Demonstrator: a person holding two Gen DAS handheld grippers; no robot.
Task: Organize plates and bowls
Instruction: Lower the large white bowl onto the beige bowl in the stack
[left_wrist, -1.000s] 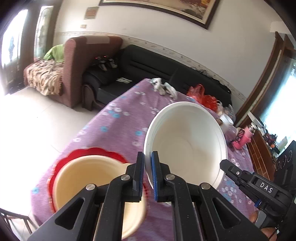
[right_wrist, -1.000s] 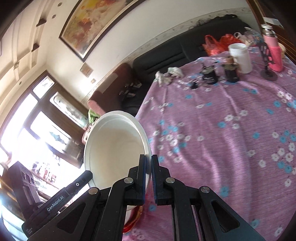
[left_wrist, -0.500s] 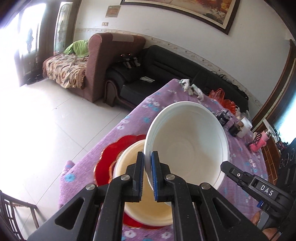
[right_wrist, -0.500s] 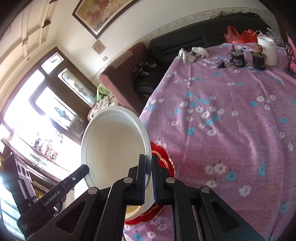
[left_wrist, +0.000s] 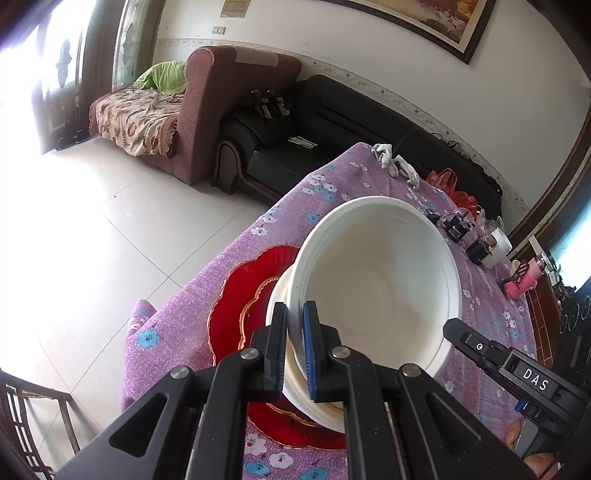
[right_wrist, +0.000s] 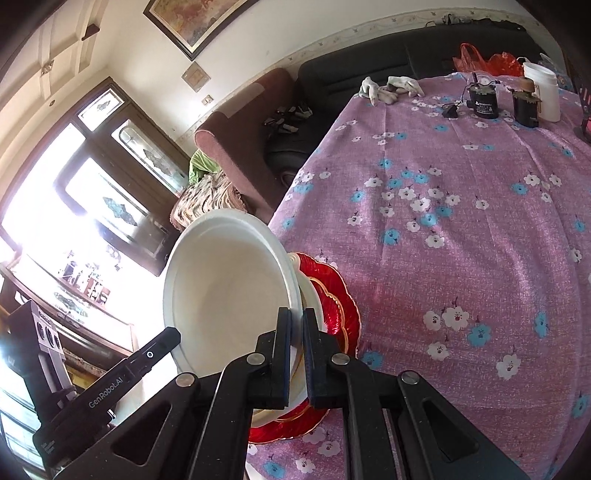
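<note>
Both grippers hold one large white bowl (left_wrist: 380, 280) by opposite sides of its rim. My left gripper (left_wrist: 294, 328) is shut on its near left rim. My right gripper (right_wrist: 296, 332) is shut on the bowl's right rim, and the bowl (right_wrist: 229, 295) fills the left of the right wrist view. The bowl tilts just above a cream bowl (left_wrist: 295, 380) that sits on a red scalloped plate (left_wrist: 236, 306) at the table's near corner. The plate also shows in the right wrist view (right_wrist: 343, 310). I cannot tell whether the two bowls touch.
The table has a purple flowered cloth (right_wrist: 461, 229). At its far end stand a white jar (right_wrist: 543, 92), dark small devices (right_wrist: 484, 99), a pale cloth (right_wrist: 391, 86) and a pink bottle (left_wrist: 524, 280). Sofas (left_wrist: 332, 122) stand beyond. The table edge drops to the tiled floor (left_wrist: 92, 240) on the left.
Both grippers have carried the white bowl toward the table's near corner and lowered it, so it now hangs over the cream bowl on the red plate.
</note>
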